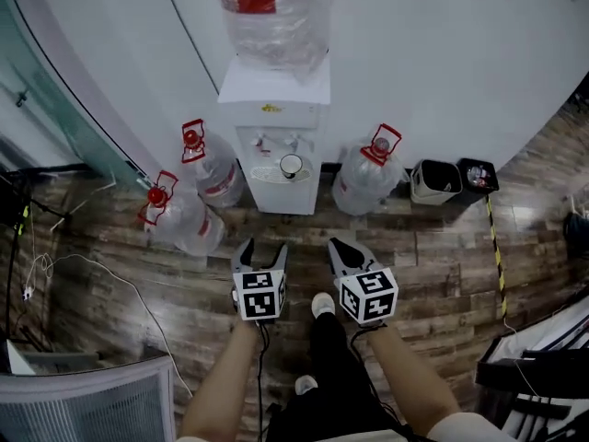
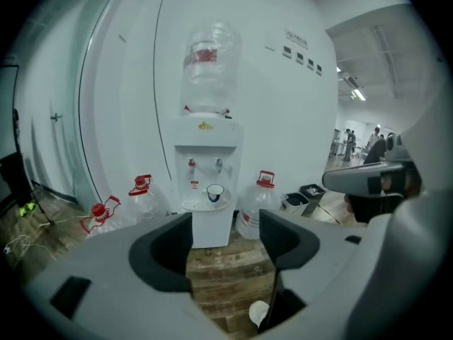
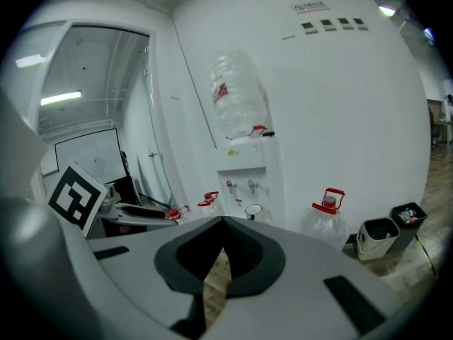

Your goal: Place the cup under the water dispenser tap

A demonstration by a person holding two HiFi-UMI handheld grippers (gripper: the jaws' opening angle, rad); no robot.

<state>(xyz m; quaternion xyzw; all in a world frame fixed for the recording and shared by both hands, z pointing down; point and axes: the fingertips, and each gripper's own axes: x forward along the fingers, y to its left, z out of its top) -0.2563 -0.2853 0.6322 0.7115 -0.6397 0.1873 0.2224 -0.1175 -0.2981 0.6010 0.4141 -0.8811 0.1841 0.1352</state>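
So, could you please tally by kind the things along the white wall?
White water dispenser: 1
Clear upturned plastic bottle: 1
White cup with dark rim: 1
Clear plastic floor jugs with red caps: 3
Waste bins, one pale, one black: 2
Total: 8

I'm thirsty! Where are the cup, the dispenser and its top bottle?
cup (image 1: 291,165), head view, its open top.
dispenser (image 1: 290,93), head view, its white top.
top bottle (image 1: 276,12), head view, its clear side.
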